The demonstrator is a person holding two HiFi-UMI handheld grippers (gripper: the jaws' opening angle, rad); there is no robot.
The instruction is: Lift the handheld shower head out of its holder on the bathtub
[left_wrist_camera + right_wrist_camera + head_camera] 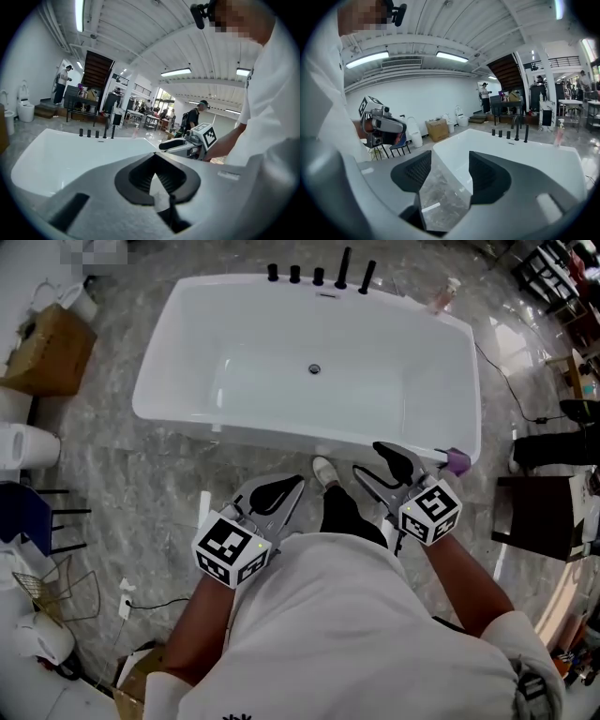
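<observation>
**A:** Where is the handheld shower head?

**B:** At twelve o'clock from both grippers, across the white bathtub, on its far rim. I judge it to be the right-end rod in a row of black fittings. It stands nearly upright.

**A:** Which gripper is nearer?

**B:** The right gripper, though it is well apart from the shower head. Its jaws are spread, with nothing between them. The left gripper has its jaw tips pressed together and holds nothing.

**A:** Is anything in the tub?

**B:** Only the drain. A pale bottle stands at the far right corner, at about one o'clock.
</observation>
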